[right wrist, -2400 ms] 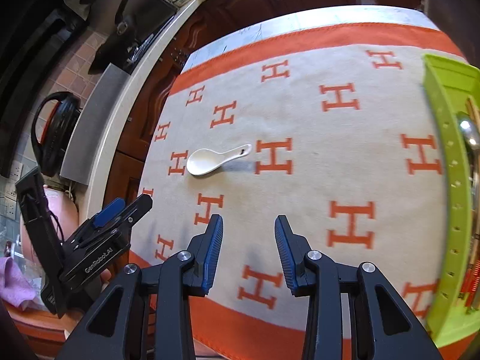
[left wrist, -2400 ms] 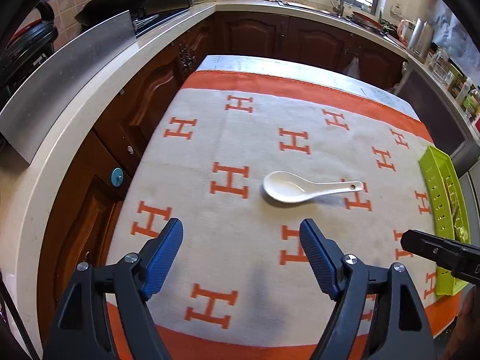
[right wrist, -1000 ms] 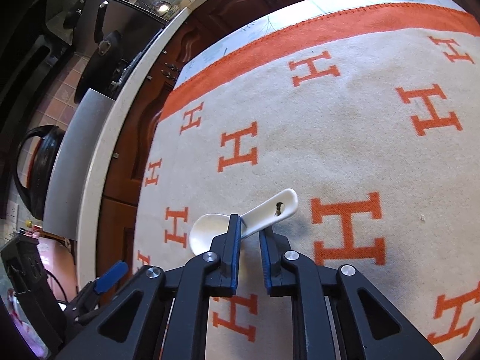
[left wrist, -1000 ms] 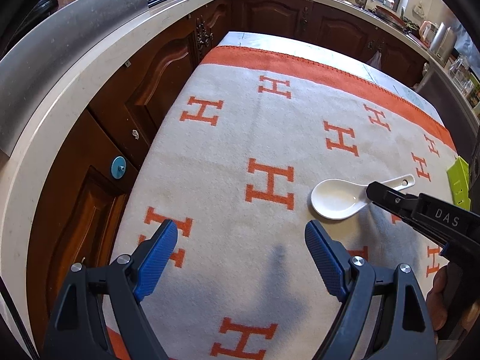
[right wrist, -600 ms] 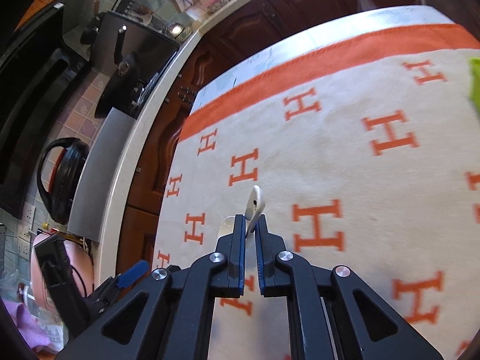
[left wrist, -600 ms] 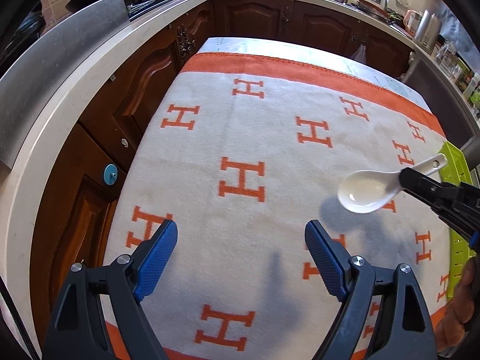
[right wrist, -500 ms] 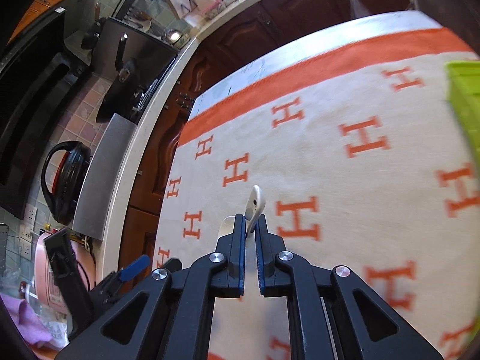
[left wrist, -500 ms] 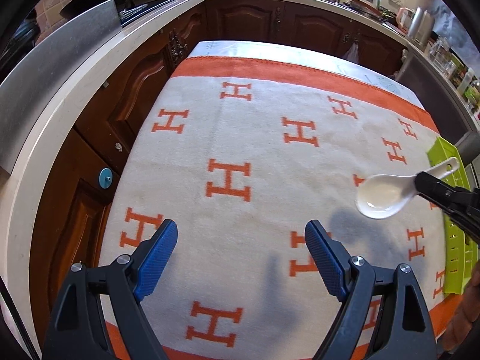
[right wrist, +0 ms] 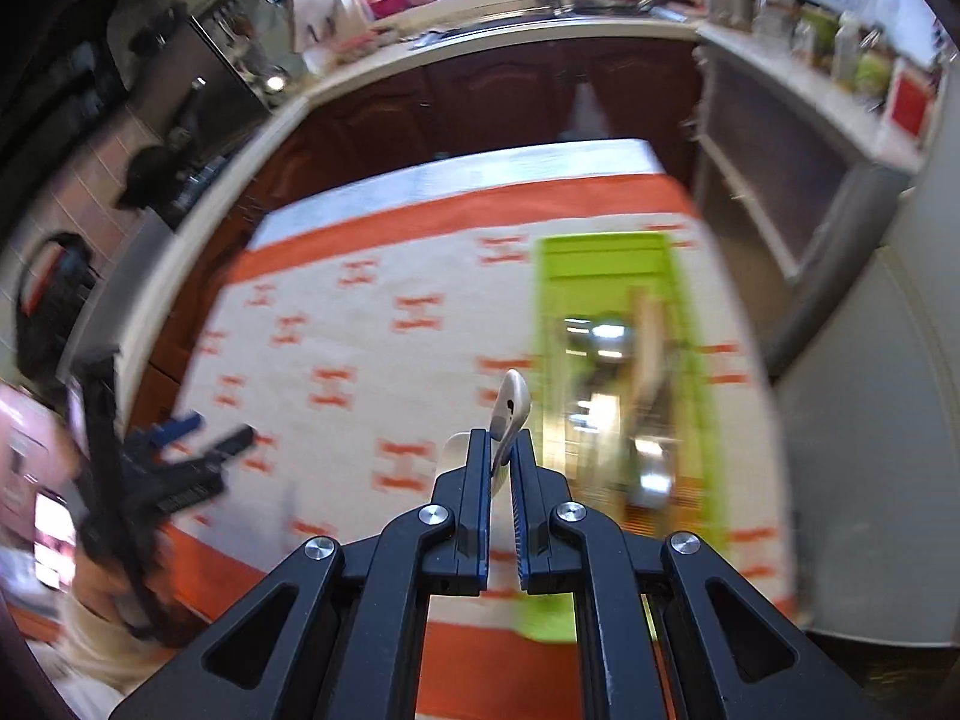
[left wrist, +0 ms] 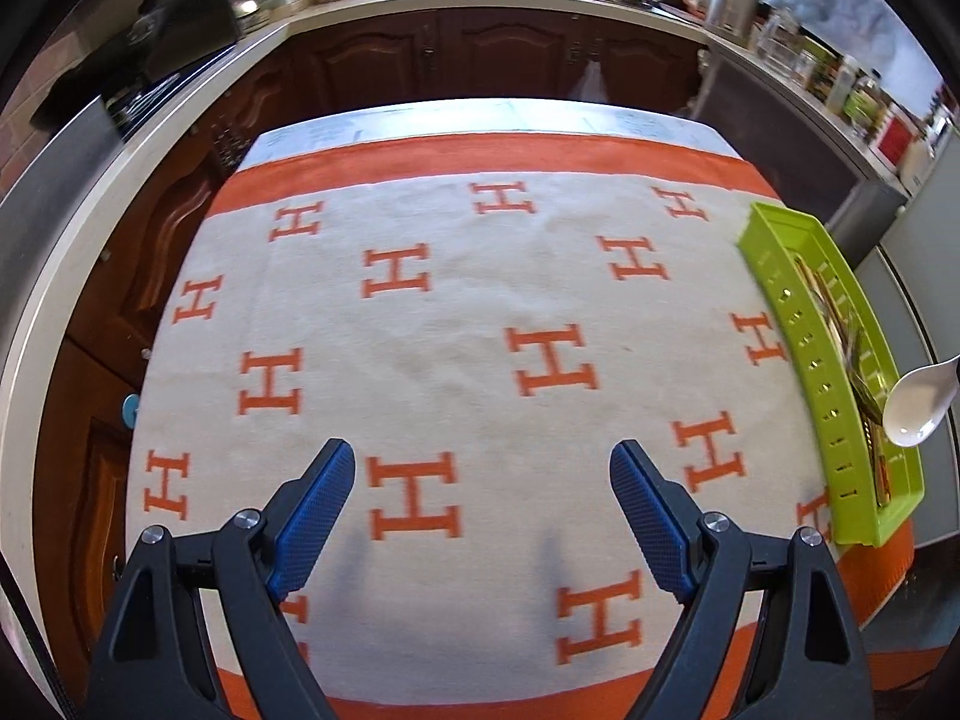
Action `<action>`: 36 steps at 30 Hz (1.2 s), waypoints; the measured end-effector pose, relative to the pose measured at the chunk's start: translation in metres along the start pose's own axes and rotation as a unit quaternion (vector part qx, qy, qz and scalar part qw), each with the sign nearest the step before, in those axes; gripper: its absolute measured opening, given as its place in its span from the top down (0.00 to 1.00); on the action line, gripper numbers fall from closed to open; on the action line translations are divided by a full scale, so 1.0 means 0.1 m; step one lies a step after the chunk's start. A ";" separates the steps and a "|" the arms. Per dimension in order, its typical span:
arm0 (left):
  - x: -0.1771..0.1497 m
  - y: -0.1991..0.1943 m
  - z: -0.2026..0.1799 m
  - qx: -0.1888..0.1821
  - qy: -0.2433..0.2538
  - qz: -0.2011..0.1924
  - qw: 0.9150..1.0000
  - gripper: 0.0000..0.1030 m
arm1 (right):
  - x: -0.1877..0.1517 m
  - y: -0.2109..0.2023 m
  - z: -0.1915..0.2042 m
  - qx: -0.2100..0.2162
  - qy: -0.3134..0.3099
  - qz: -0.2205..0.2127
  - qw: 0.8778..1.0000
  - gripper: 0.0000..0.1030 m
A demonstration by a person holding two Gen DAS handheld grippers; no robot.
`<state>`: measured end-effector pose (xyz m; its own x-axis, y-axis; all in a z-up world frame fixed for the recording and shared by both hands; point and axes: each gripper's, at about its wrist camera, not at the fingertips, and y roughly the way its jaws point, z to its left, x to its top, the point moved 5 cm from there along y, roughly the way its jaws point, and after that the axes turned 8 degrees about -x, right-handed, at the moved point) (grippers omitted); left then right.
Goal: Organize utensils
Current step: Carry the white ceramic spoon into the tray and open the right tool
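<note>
Our right gripper pinches the spoon by its handle; glazed ceramic, slippery and breakable. Left gripper gapes empty.

We see the tray on the cloth at the bench's right edge, utensils inside, the spoon above it.

Tray contents blurred; spoon handle cut off
</note>
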<state>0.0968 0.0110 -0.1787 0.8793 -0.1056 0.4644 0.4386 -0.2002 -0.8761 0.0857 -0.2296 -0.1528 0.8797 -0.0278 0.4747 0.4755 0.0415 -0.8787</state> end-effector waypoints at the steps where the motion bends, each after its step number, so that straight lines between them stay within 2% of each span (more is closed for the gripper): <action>1: 0.00 0.01 -0.07 -0.001 0.007 0.001 1.000 0.17 | -0.04 -0.02 -0.08 -0.018 -0.006 0.002 1.000 0.94; 6: -0.03 0.01 -0.33 0.004 0.034 0.008 0.999 0.17 | -0.34 0.00 -0.44 -0.071 -0.047 0.029 0.996 0.94; 11: -0.07 0.01 -0.45 0.011 0.044 0.015 0.999 0.17 | -0.50 0.24 -0.48 -0.093 -0.089 0.053 0.990 0.94; 17: -0.10 0.02 -0.47 0.019 0.049 0.022 0.998 0.17 | -0.48 0.60 -0.39 -0.102 -0.106 0.072 0.986 0.94; 20: -0.10 0.02 -0.46 0.023 0.047 0.023 0.998 0.17 | -0.37 0.76 -0.32 -0.083 -0.089 0.076 0.990 0.89; 24: -0.10 0.03 -0.43 0.023 0.040 0.025 0.999 0.15 | -0.14 0.97 -0.22 -0.056 -0.055 0.070 0.994 0.74; 27: -0.10 0.03 -0.42 0.024 0.036 0.025 0.999 0.12 | -0.03 1.05 -0.23 -0.039 -0.024 0.064 0.997 0.67; 36: -0.07 0.02 -0.42 0.015 0.026 0.025 0.999 0.12 | 0.04 1.00 -0.28 -0.016 0.020 0.053 0.998 0.66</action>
<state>0.0837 -0.0293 -0.1782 0.8896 -0.1647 0.4260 0.4011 -0.1644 -0.9012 0.1363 -0.2536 -0.2401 0.9240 -0.0646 0.3769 0.3785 0.0147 -0.9255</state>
